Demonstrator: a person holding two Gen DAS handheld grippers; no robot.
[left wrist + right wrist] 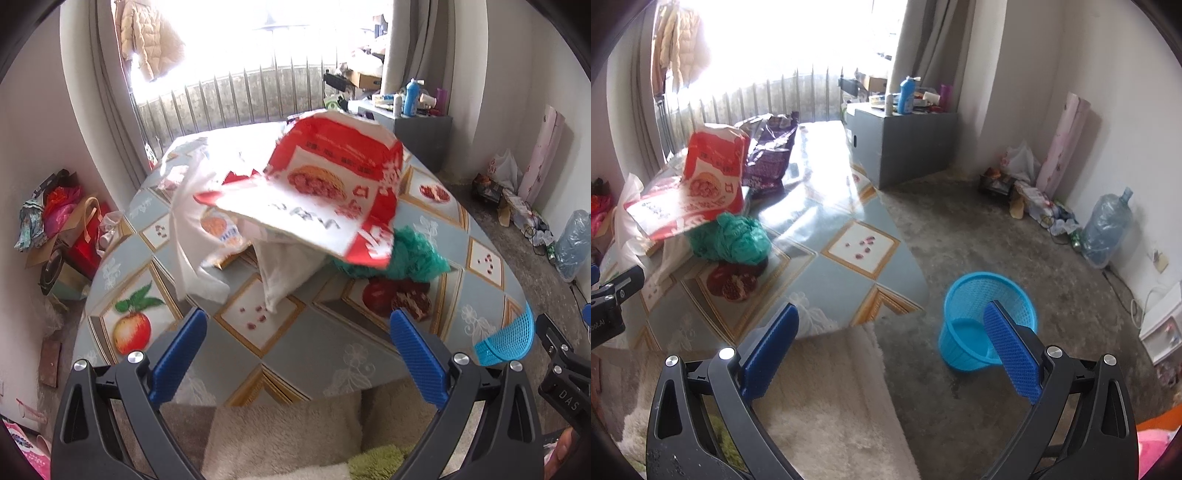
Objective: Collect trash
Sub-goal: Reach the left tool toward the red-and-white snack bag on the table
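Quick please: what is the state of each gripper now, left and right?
Left gripper: open, holding nothing, facing the trash on the table.
Right gripper: open, holding nothing, above the blue basket.

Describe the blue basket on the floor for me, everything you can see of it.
The blue basket is a round, tapered bin of what looks like plastic mesh, with a solid bottom and an open top. It stands upright on the bare grey floor, just off the table's near corner and apart from the rug. It looks empty. Nothing touches it; the right claw's finger only overlaps it in view. The left wrist view catches just a piece of its rim.
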